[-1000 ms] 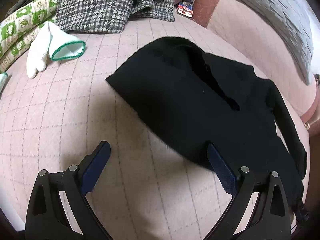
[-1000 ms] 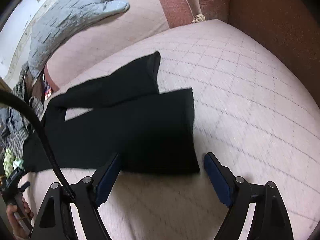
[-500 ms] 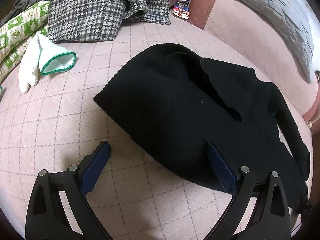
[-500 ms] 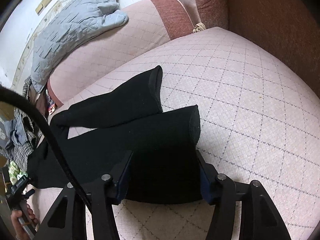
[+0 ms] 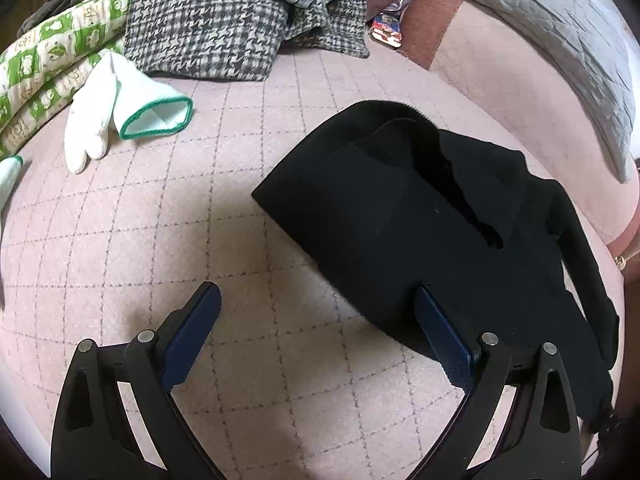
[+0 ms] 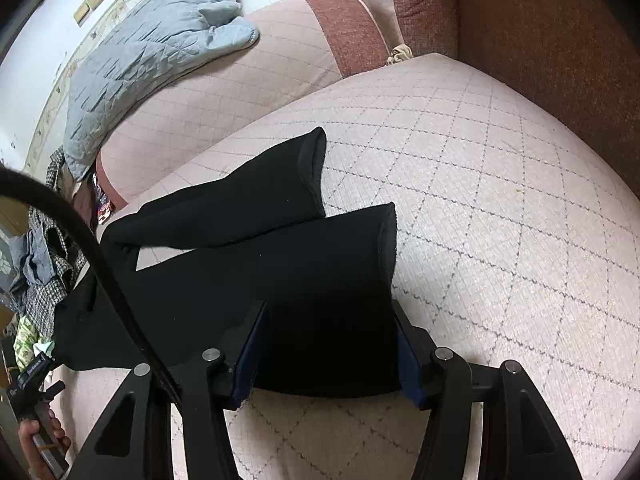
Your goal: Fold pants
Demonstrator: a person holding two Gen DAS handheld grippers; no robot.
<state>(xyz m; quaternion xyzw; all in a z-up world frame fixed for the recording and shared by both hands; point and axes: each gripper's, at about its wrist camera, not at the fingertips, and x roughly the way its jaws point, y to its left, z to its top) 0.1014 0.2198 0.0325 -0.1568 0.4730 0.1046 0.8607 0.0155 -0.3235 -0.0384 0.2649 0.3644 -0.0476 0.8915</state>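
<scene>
One pair of black pants [image 5: 432, 216], two legs, lying flat on the pink quilted sofa [image 5: 200, 220], ahead of both grippers. Right gripper [image 6: 328, 344]: jaws just narrowed, now pinching the hem end of the nearer leg between them. Left gripper [image 5: 316, 340]: jaws spread wide, waistband just beyond the right-hand jaw. One white glove [image 5: 116, 108] far ahead of the left-hand jaw.

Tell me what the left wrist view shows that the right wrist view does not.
Only the left wrist view: the white fabric glove with green cuff, and the open left gripper beside the waistband end.

Only the right wrist view: both leg cuffs, with the right gripper closed across the nearer cuff, and the brown sofa arm.

Both: the black pants on the pink quilted sofa cover, and the grey quilted blanket.
</scene>
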